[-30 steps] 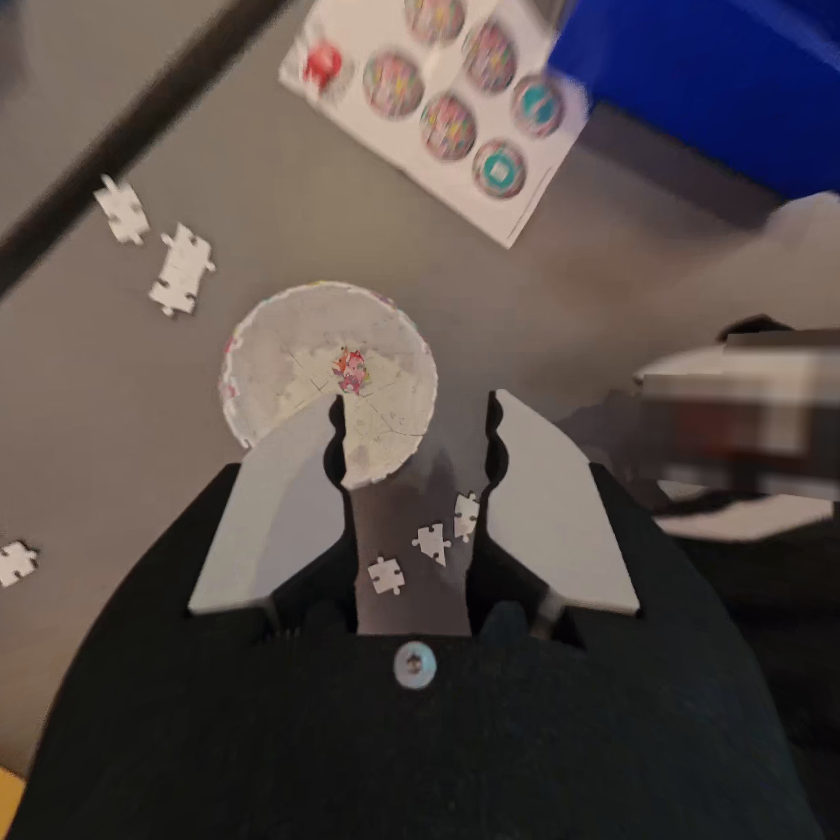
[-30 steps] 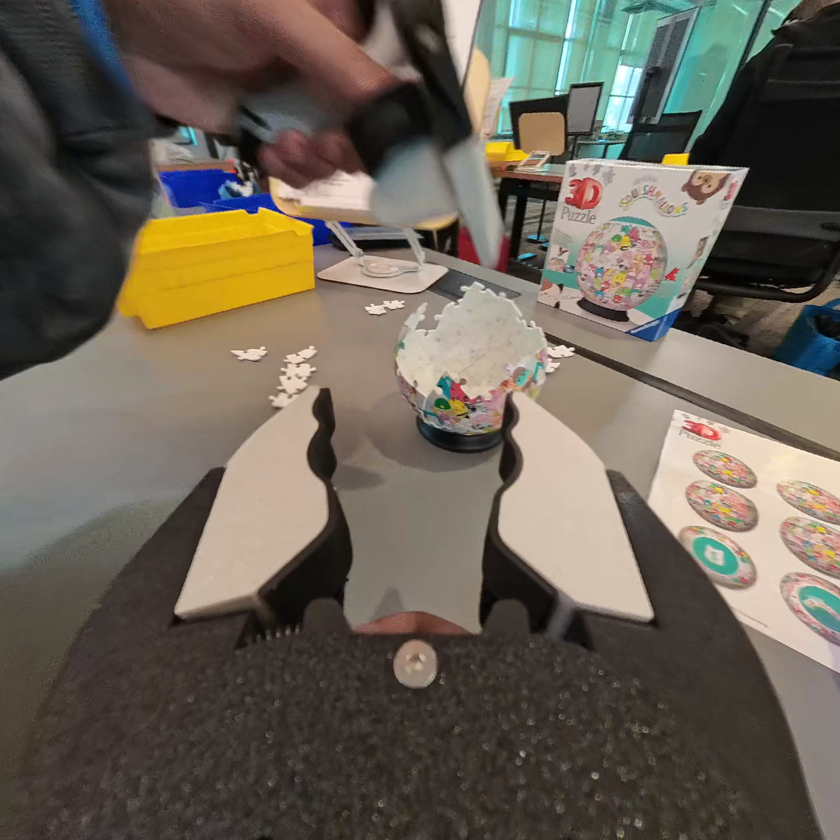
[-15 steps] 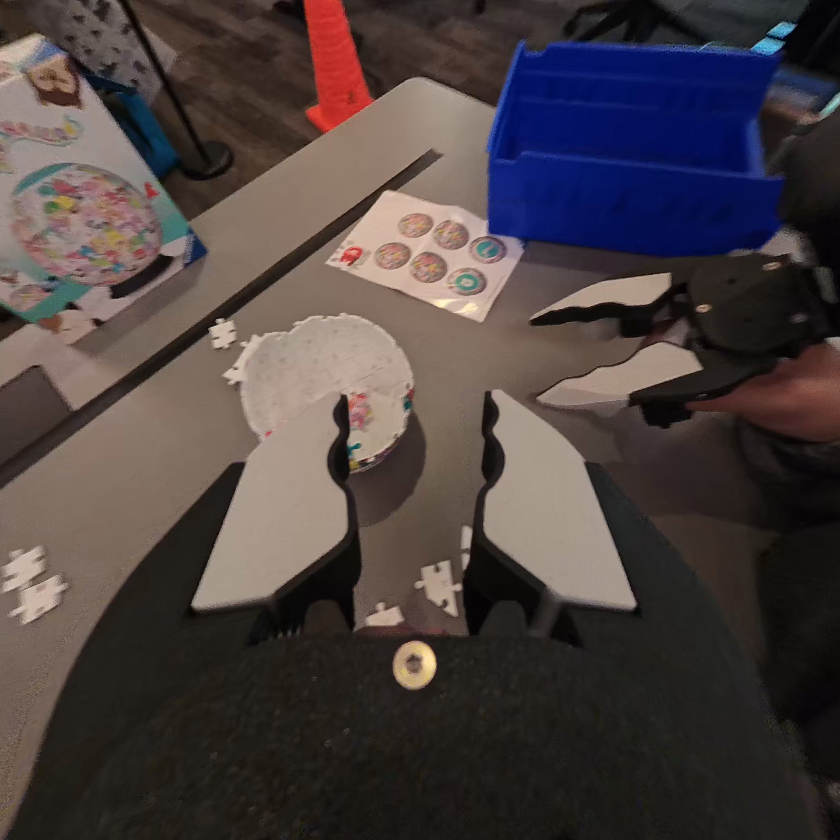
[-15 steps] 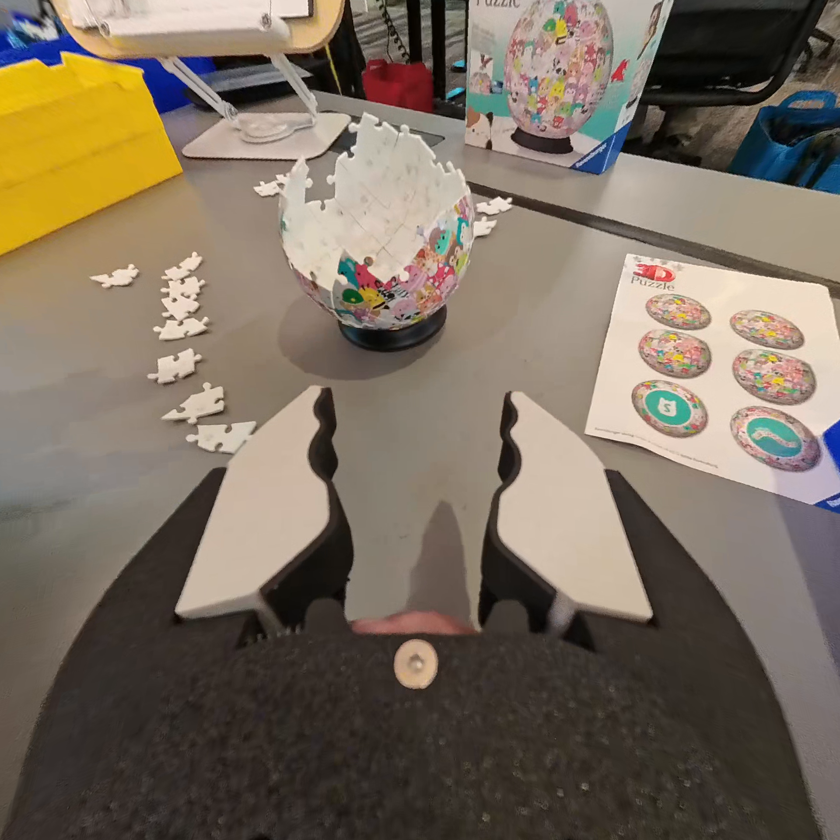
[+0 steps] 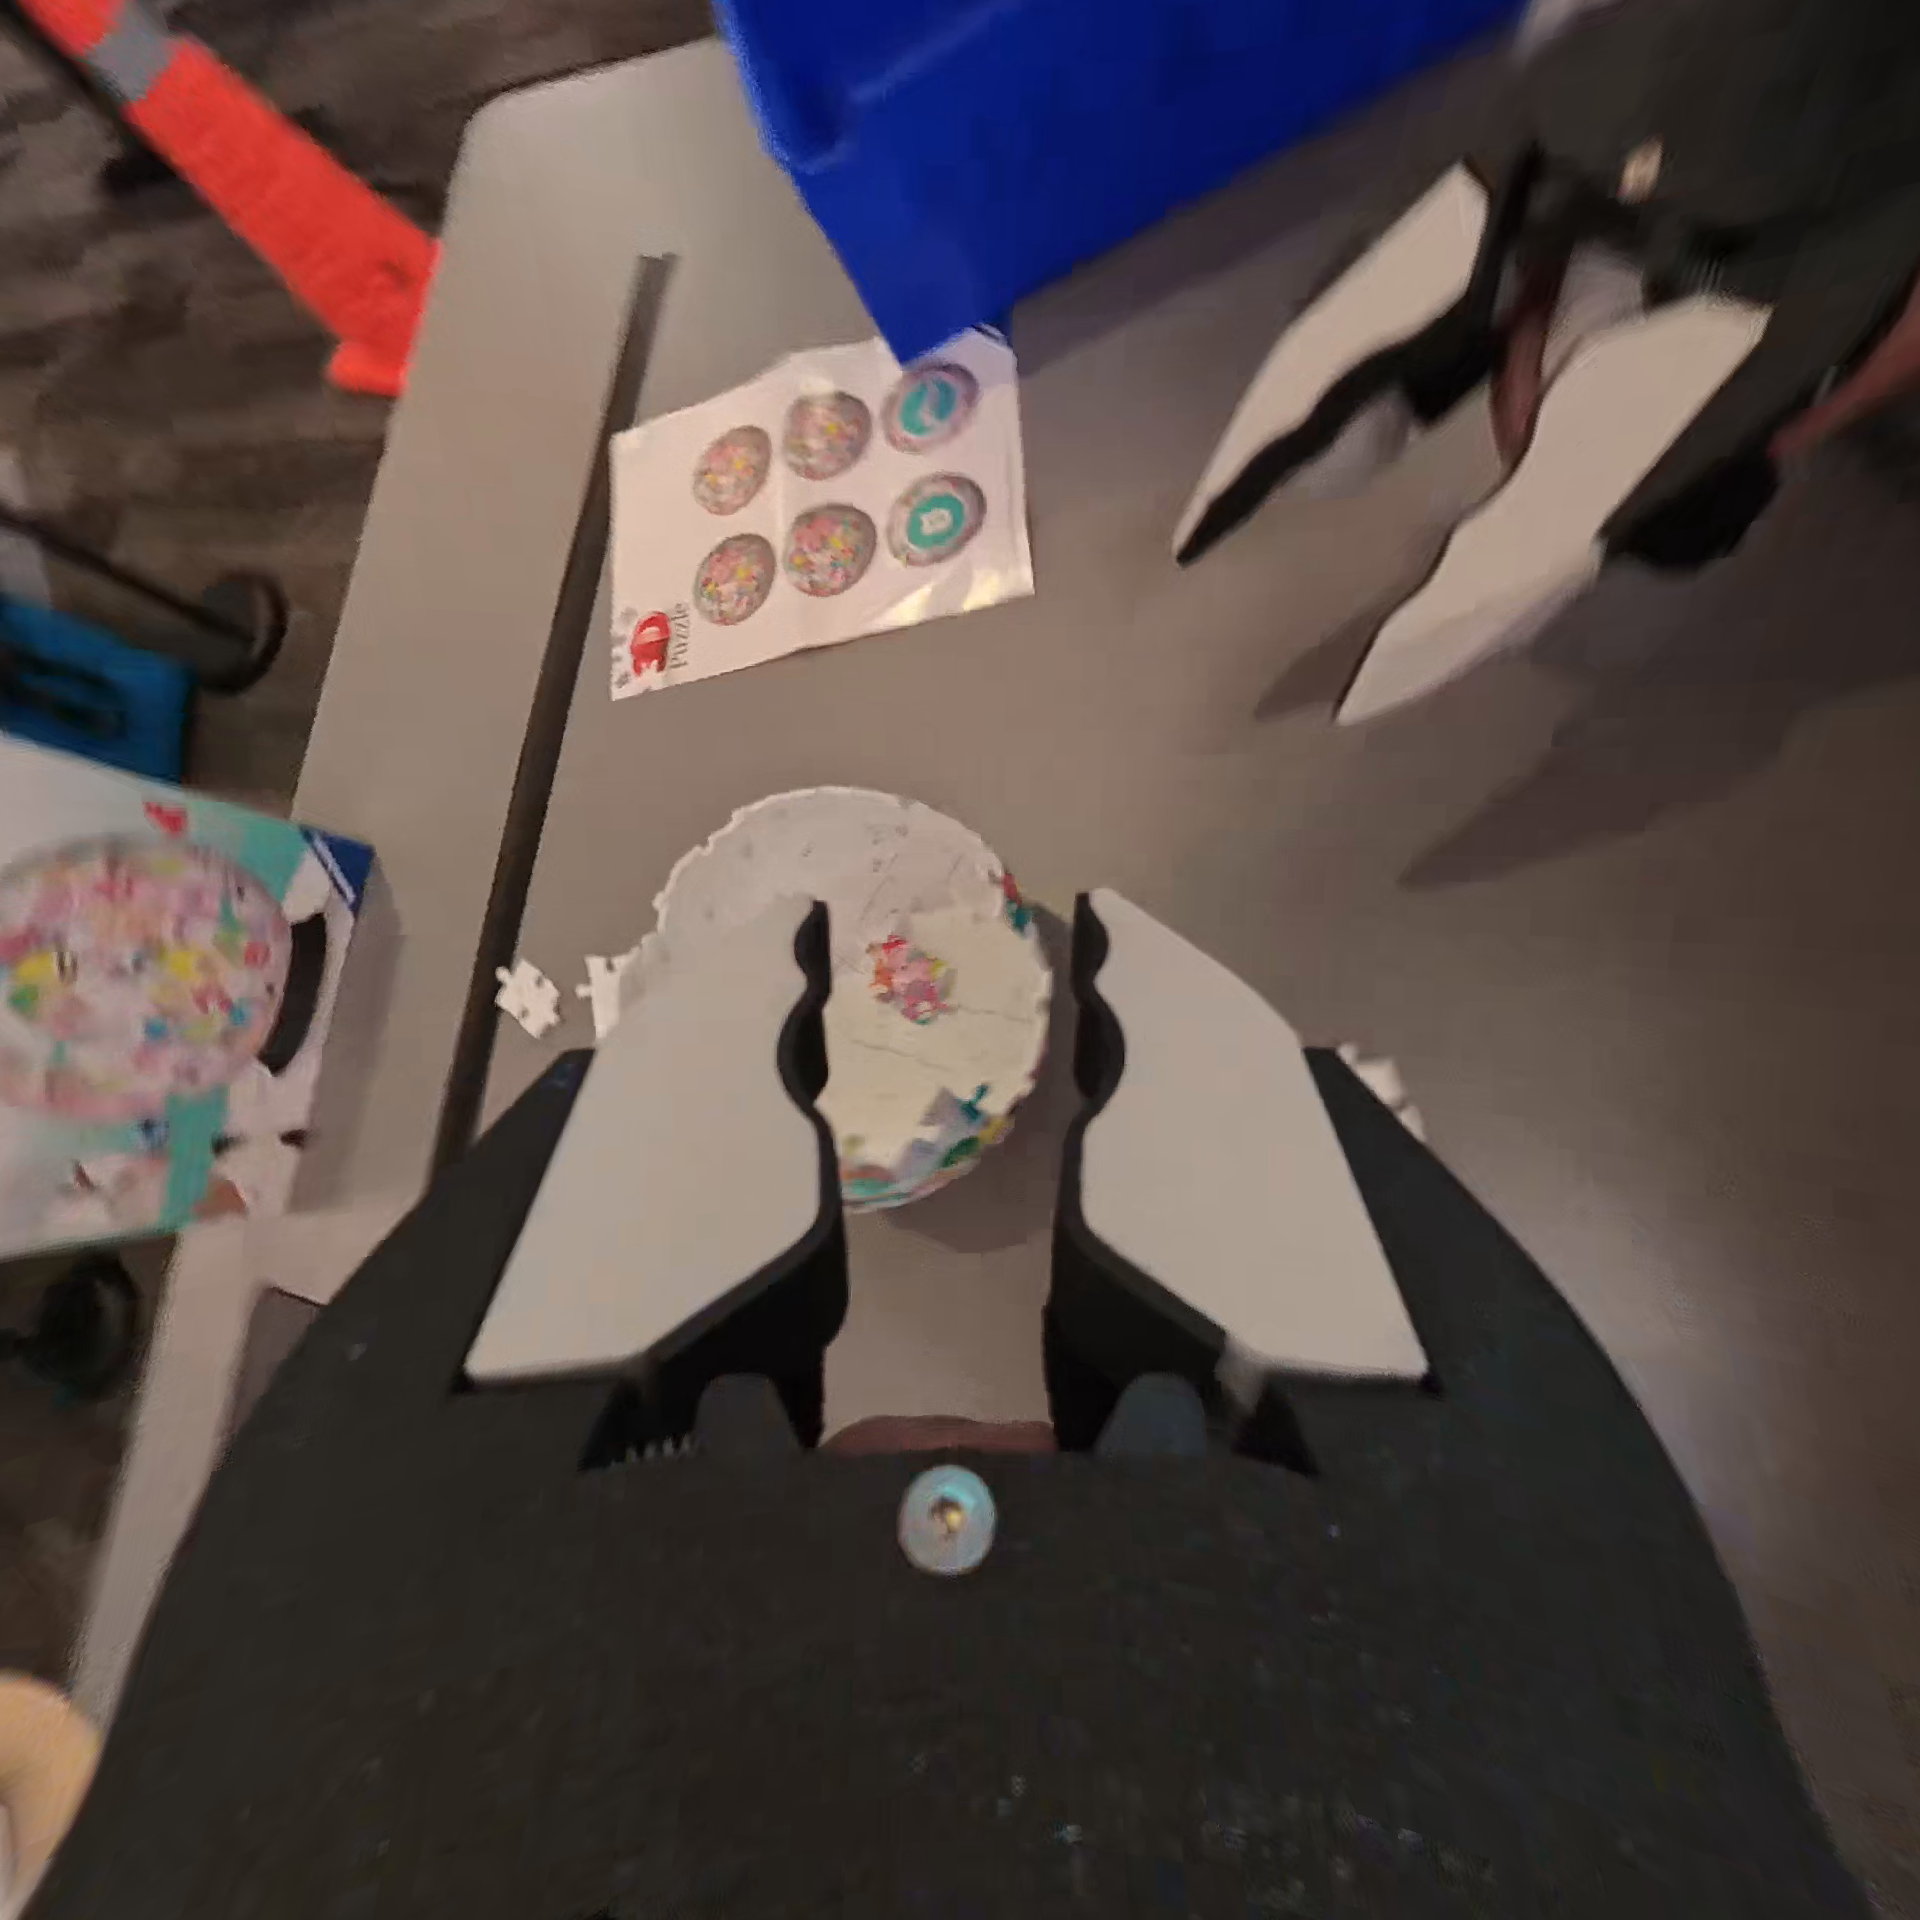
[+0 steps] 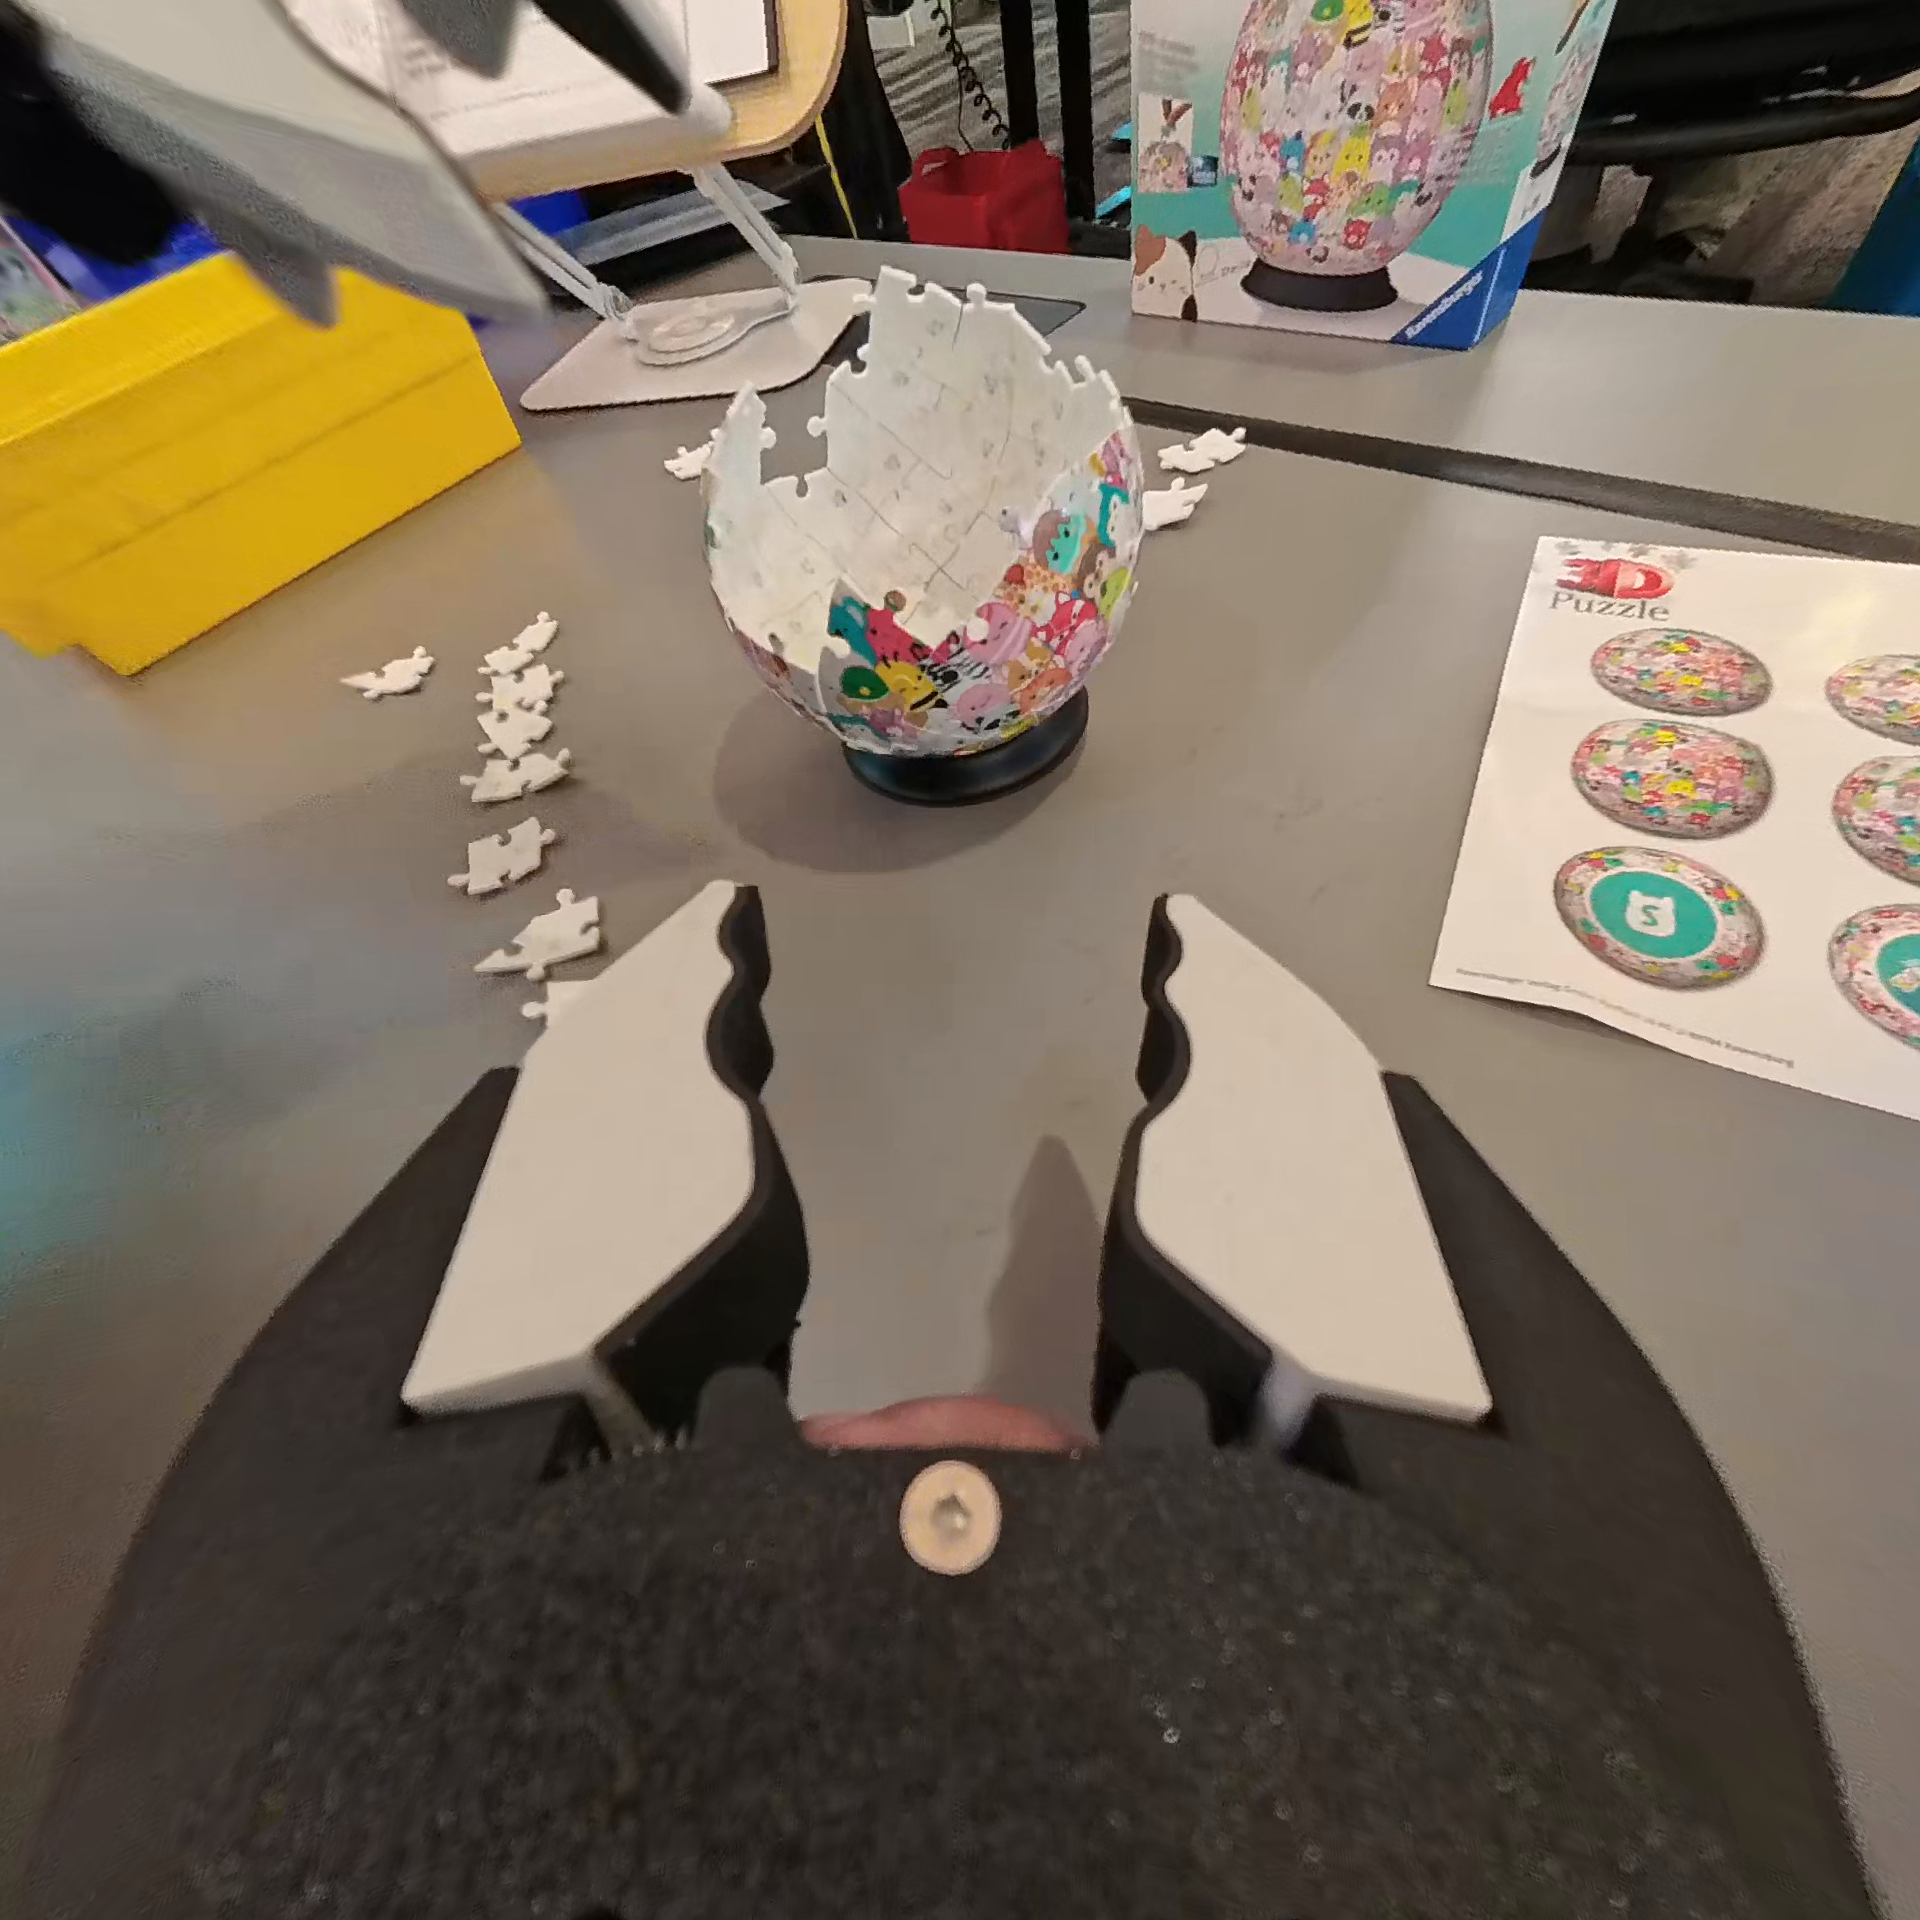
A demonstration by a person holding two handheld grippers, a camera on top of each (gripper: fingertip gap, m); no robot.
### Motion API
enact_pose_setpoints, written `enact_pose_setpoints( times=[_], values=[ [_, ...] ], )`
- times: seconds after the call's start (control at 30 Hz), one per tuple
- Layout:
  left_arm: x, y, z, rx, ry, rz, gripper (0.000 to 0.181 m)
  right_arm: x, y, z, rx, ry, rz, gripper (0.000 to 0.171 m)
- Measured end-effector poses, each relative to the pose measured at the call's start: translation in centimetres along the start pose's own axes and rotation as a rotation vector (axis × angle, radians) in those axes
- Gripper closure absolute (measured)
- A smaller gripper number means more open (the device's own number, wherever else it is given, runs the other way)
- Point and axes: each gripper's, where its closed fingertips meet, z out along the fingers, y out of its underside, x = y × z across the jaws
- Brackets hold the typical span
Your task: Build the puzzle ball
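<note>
**Both grippers empty, half-built ball on its stand**

Left gripper (image 5: 945,935): jaws parted, nothing between them. It hangs above the puzzle ball (image 5: 914,997), looking down into the white inside of the open shell. View is motion-blurred.

Right gripper (image 6: 951,914): jaws spread wide, nothing held. It sits low over the bare grey counter (image 6: 1299,831), short of the ball and not touching it. In the left wrist view it shows farther off (image 5: 1382,561), jaws apart, near the blue bin (image 5: 1039,135).

Puzzle ball (image 6: 920,551): lower part assembled, top edge jagged and open, colourful print outside and white inside. It rests on a dark round stand (image 6: 966,758) in the middle of the counter.

Loose pieces (image 6: 514,769): white side up, in a rough column on the counter to the left of the ball in the right wrist view. A few more pieces (image 6: 1184,478) lie just behind the ball, close to the dark seam (image 6: 1507,478) that runs across the counter.

Instruction sheet (image 6: 1704,790): flat on the counter, right of the ball, well apart from it.

Yellow bin (image 6: 208,468): toward the far left of the counter.

Puzzle box (image 6: 1340,156): upright beyond the seam, toward the far edge.

Orange cone (image 5: 260,197): on the floor past the counter's end.
</note>
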Motion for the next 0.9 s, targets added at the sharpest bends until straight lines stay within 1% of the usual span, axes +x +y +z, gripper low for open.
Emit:
enact_pose_setpoints(
  times=[0.13,0.2,0.3,0.4,0.47,0.53,0.7,0.9],
  values=[
    [-1.9,1.4,2.2,-0.185,0.231,0.147,0.137,0.1,0.0,0.0,0.001,-0.002,0.014,0.103],
    [-2.4,2.2,3.2,-0.265,0.31,0.207,0.137,0.2,0.0,0.0,0.003,0.0,0.015,0.103],
    [-2.8,3.3,5.2,-0.368,0.374,0.252,0.137,0.4,0.2,0.0,0.0,0.002,0.021,0.103],
    [-2.5,3.6,6.9,-0.439,0.407,0.223,0.136,0.5,0.3,0.1,-0.005,-0.002,0.025,0.104],
    [-2.7,4.3,8.0,-0.51,0.391,0.19,0.139,0.5,0.2,0.0,-0.001,-0.003,0.021,0.103],
    [-2.3,5.1,8.6,-0.558,0.414,0.174,0.138,0.5,0.2,0.0,0.001,-0.006,0.021,0.103],
    [-2.0,6.2,9.6,-0.632,0.39,0.237,0.138,0.4,0.3,0.0,0.0,-0.025,0.042,0.103],
    [-1.6,7.4,10.6,-0.684,0.415,0.202,0.138,0.1,0.2,-0.1,0.002,-0.039,0.04,0.103]
  ],
)
